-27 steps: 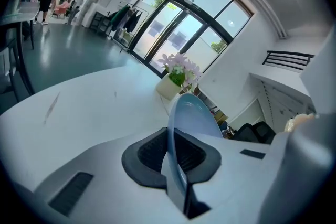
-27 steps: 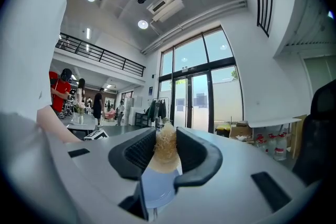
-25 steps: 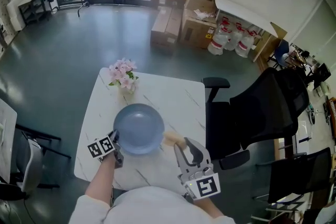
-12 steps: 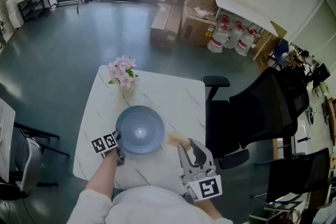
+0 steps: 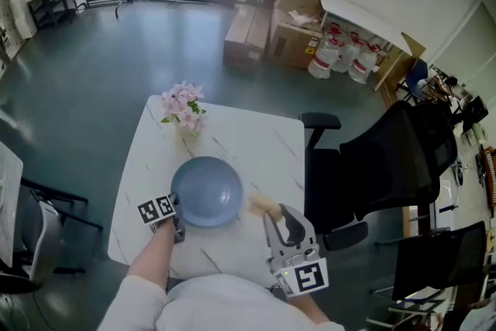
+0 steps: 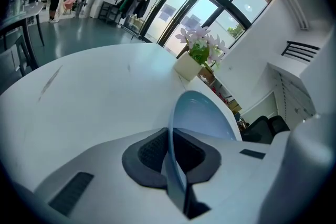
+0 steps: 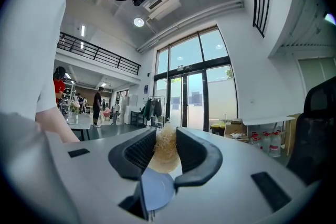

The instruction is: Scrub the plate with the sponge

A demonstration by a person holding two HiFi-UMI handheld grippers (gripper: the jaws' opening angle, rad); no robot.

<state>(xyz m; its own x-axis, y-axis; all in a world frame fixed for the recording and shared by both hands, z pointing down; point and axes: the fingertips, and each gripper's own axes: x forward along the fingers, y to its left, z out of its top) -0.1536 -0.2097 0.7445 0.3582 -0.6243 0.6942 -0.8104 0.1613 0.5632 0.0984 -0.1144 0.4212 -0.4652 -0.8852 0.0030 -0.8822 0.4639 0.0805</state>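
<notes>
Plate (image 5: 206, 191), blue, lies at the near end of the table (image 5: 260, 139); my L gripper (image 5: 174, 207) has its jaws almost together, pinching the near-left rim edge-on. R gripper (image 5: 267, 213), just right of the plate and apart from it, is closed narrow on the sponge (image 5: 258, 205), not yet scrubbing. Risk, my est.: thin grip on a slick rim, so scrub pressure could skid or tip the plate toward the flowers (image 5: 183, 106) just beyond its far rim.

Head view looks steeply down on the table (image 5: 256, 143); the gripper views look closely along their jaws.
</notes>
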